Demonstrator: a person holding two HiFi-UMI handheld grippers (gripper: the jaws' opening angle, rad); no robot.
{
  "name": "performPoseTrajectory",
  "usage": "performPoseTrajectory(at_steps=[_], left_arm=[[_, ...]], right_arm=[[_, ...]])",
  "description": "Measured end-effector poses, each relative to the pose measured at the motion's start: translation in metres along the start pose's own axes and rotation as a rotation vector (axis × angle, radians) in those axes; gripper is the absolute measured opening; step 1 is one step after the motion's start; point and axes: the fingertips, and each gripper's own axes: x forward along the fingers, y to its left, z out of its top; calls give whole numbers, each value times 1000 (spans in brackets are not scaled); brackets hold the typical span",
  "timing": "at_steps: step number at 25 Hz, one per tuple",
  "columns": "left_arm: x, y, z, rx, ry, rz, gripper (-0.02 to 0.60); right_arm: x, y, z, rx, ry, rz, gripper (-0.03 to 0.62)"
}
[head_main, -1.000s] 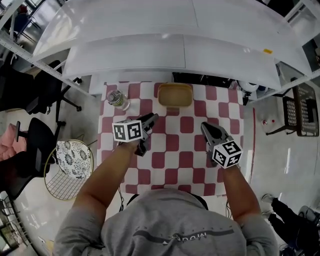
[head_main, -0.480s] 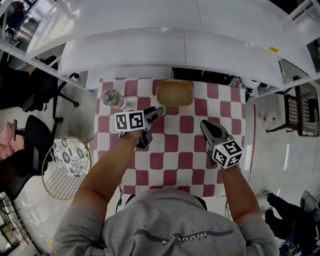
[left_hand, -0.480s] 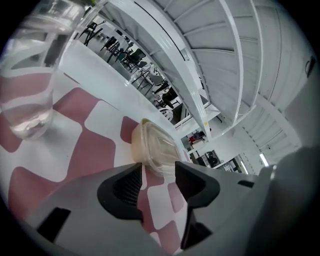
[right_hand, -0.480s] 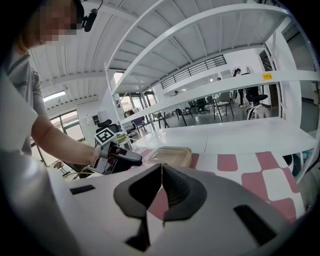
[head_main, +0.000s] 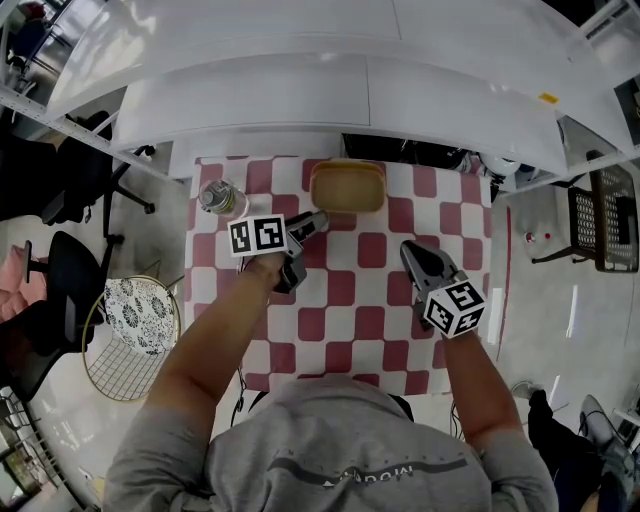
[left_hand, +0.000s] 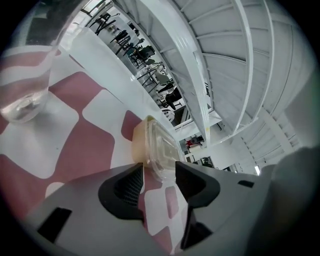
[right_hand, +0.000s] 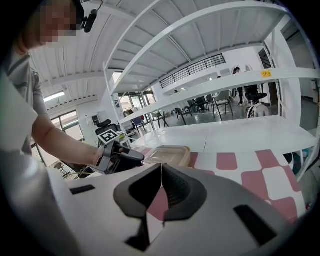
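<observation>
Container of tan rectangular plastic with a clear lid (head_main: 347, 186) sits at the far edge of the red-and-white checked table (head_main: 375, 300). The left gripper (head_main: 316, 219) has edged up to the container's near-left corner, jaws parted, so that corner now lines up with their gap. The right gripper (head_main: 410, 255), clenched on nothing, stays to the container's near right.

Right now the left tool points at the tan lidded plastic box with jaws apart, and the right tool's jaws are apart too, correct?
No: the right tool has its jaws shut together, as the right gripper view shows. The left tool does point at the tan lidded plastic box with jaws apart.
</observation>
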Motion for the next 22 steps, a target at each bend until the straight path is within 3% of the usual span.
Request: performPoseTrajectory(at_steps=[4,8,12,22], left_arm=[[2,2,1,-20,-2,1,193],[0,7,0,-17,-10,27,118],[0,6,1,-30,-21,25,84],[-6,-5,2,-71,-61,-57,40]], right_arm=[[3,0,-2,0,4,4,26],[3,0,-3,7,6,0,26],[1,0,-3,8,7,-2,26],[1,1,-6,13,17,-10,26]])
